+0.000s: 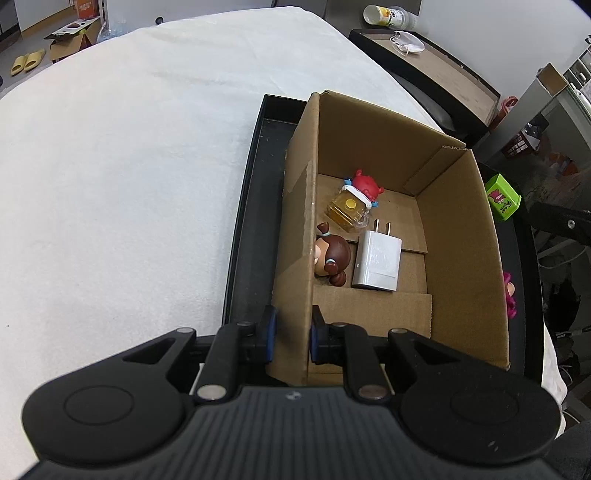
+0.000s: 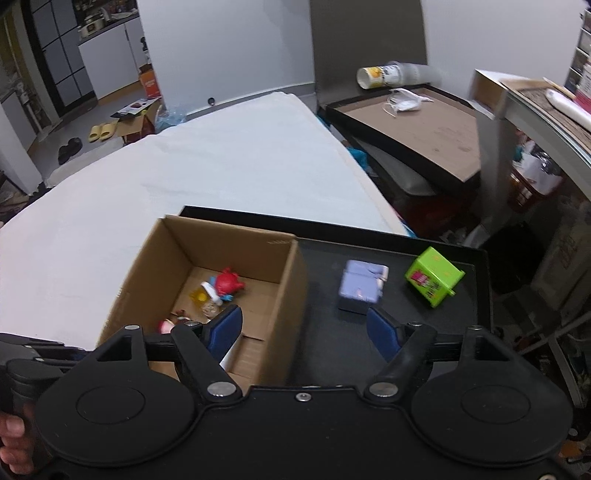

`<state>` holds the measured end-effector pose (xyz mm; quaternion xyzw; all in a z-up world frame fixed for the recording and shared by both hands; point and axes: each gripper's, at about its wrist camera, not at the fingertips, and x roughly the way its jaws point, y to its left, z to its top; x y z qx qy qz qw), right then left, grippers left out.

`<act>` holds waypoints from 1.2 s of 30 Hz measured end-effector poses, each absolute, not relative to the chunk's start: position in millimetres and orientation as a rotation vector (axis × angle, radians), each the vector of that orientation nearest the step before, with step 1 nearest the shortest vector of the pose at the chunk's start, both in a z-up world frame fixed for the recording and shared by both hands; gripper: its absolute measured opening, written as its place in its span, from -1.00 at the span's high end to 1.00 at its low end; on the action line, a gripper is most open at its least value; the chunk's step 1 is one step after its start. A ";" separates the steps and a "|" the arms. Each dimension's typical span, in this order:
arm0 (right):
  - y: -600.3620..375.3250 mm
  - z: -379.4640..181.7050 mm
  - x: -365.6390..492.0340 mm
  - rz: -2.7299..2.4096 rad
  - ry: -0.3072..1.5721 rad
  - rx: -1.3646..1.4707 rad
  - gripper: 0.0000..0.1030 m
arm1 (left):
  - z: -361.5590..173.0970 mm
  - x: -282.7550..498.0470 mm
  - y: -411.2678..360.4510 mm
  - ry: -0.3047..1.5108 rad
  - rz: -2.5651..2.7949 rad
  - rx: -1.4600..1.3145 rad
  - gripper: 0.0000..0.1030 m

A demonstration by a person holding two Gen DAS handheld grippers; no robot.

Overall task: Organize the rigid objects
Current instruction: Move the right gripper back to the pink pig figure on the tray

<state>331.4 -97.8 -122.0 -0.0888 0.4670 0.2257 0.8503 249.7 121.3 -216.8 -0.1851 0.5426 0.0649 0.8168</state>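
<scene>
The left hand-held gripper [image 1: 291, 334] clamped the box [image 1: 461, 236] wall, three items inside. The right hand-held gripper [image 2: 304, 328] stood open, empty; ahead, the purple block [image 2: 360, 286] and green cube [image 2: 434, 275] remained unsorted.

A lived-in home, bedroom side

A white-sheeted bed [image 2: 207, 158] fills the room; yellow slippers [image 2: 102, 131] and black shoes [image 2: 69, 149] lie on the floor, a kitchen counter with a pot [image 2: 92, 26] shows beyond, and cluttered shelves [image 2: 535, 177] stand beside.

In the left wrist view, the cardboard box [image 1: 369, 229] wall hides most of a pink toy [image 1: 511, 295] and part of the brown-haired figurine [image 1: 330, 258].
</scene>
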 end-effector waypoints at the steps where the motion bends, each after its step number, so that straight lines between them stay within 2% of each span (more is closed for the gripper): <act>1: -101.6 -122.3 332.2 0.471 0.986 -0.185 -0.45 | -216.5 249.6 121.1 1.157 0.140 -0.393 0.69; 22: -167.0 -162.8 341.7 0.373 1.049 -0.159 -0.55 | -218.3 254.2 113.5 1.180 0.174 -0.355 0.69; 31: -175.9 -187.6 337.9 0.374 1.067 -0.199 -0.55 | -223.1 254.5 109.9 1.198 0.191 -0.338 0.70; 36: -175.6 -195.4 336.7 0.392 1.064 -0.223 -0.48 | -226.1 255.4 108.5 1.208 0.202 -0.334 0.70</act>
